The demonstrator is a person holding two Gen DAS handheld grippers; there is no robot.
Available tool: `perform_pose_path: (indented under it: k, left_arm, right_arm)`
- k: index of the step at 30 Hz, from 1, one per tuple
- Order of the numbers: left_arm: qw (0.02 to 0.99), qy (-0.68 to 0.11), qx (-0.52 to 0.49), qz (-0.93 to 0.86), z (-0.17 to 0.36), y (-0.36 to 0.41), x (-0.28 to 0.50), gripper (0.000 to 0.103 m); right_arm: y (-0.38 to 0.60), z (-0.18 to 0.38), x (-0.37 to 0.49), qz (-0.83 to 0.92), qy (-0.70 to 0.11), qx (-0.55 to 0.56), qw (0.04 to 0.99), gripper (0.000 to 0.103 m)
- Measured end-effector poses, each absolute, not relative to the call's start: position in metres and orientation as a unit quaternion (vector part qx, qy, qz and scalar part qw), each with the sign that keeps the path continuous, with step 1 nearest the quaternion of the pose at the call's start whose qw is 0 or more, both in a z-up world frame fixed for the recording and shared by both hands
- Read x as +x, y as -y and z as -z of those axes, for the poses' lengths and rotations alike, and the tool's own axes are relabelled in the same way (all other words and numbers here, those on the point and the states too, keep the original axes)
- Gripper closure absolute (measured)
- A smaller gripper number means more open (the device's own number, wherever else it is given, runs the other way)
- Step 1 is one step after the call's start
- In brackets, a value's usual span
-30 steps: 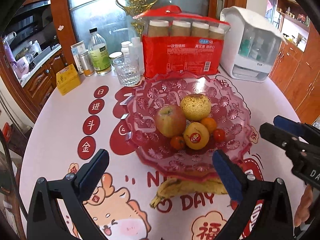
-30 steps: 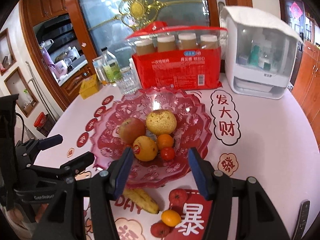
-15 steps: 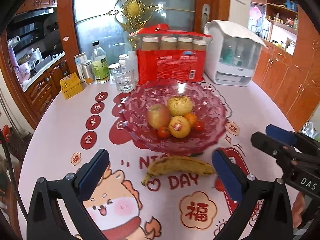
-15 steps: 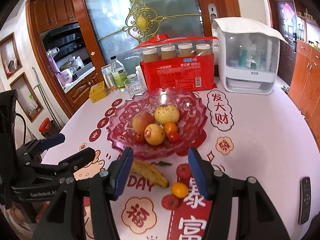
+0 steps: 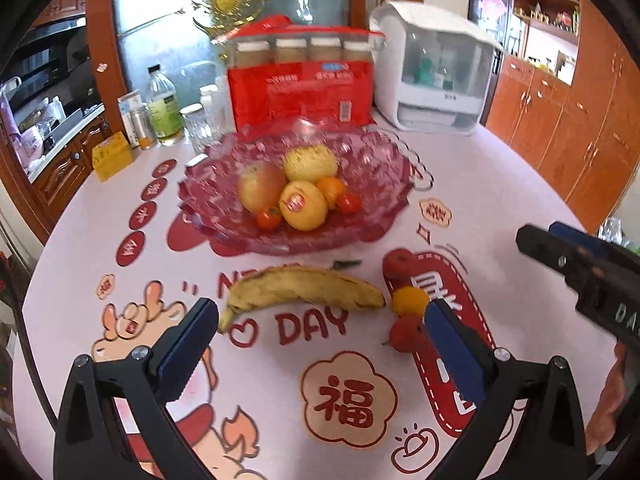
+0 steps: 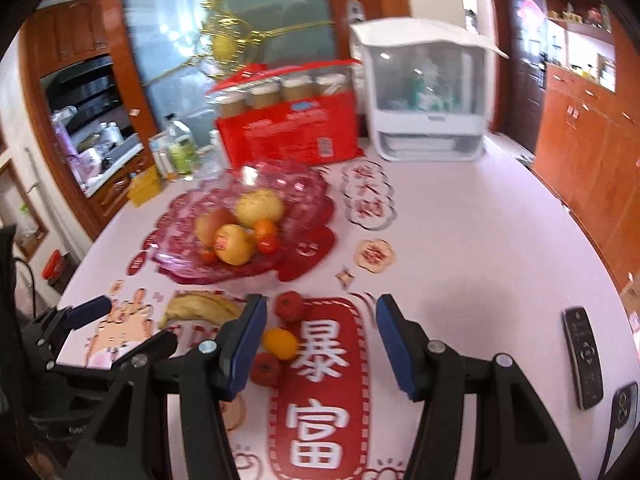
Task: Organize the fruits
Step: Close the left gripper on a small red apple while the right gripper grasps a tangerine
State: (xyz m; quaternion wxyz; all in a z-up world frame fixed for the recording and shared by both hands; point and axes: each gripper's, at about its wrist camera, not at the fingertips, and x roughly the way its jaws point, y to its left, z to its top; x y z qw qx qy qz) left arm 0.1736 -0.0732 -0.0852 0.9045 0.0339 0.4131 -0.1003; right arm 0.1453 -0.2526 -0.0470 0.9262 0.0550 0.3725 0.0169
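Note:
A pink glass fruit bowl (image 5: 372, 216) (image 6: 312, 196) holds an apple, a pear, an orange with a sticker and small fruits. On the table in front of it lie a banana (image 5: 304, 288) (image 6: 200, 306), a small orange (image 5: 410, 301) (image 6: 281, 343) and two small red fruits (image 5: 406, 334) (image 6: 289, 305). My left gripper (image 5: 320, 344) is open and empty, just short of the banana. My right gripper (image 6: 318, 340) is open and empty, with the small orange by its left finger.
A red pack of jars (image 5: 300, 92), a white appliance (image 5: 436, 72), bottles and a glass (image 5: 198, 128) stand behind the bowl. A yellow box (image 5: 112, 154) sits at the left edge. A remote (image 6: 582, 360) lies at the right.
Both grippers have pulled back from the bowl toward the near side of the table. The banana and the loose small fruits now show in front of the fingers. Both stay open.

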Motion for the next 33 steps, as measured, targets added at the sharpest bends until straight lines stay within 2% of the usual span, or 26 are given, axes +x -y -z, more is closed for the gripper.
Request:
perform_pose_path:
  k: [8, 12, 20, 27, 29, 33]
  left_arm:
    - [0.886, -0.441, 0.063, 0.133, 0.124, 0.107, 0.179, 0.001]
    - [0.877, -0.451, 0.076, 0.145, 0.139, 0.12, 0.181, 0.006]
    - [0.863, -0.474, 0.077, 0.159, 0.161, 0.137, 0.186, 0.026]
    - [0.853, -0.493, 0.075, 0.158, 0.174, 0.143, 0.192, 0.052]
    - [0.853, -0.492, 0.075, 0.157, 0.176, 0.143, 0.192, 0.056]
    - [0.854, -0.489, 0.076, 0.161, 0.176, 0.143, 0.192, 0.071]
  right_arm:
    - [0.278, 0.084, 0.155, 0.001, -0.402, 0.085, 0.912, 0.046]
    - [0.281, 0.097, 0.157, -0.004, -0.413, 0.092, 0.906, 0.046]
    - [0.282, 0.113, 0.161, -0.01, -0.427, 0.099, 0.899, 0.046]
    - [0.279, 0.118, 0.165, -0.017, -0.432, 0.097, 0.897, 0.046]
    - [0.277, 0.12, 0.168, -0.021, -0.435, 0.096, 0.895, 0.046]
    - [0.274, 0.124, 0.173, -0.031, -0.442, 0.098, 0.891, 0.046]
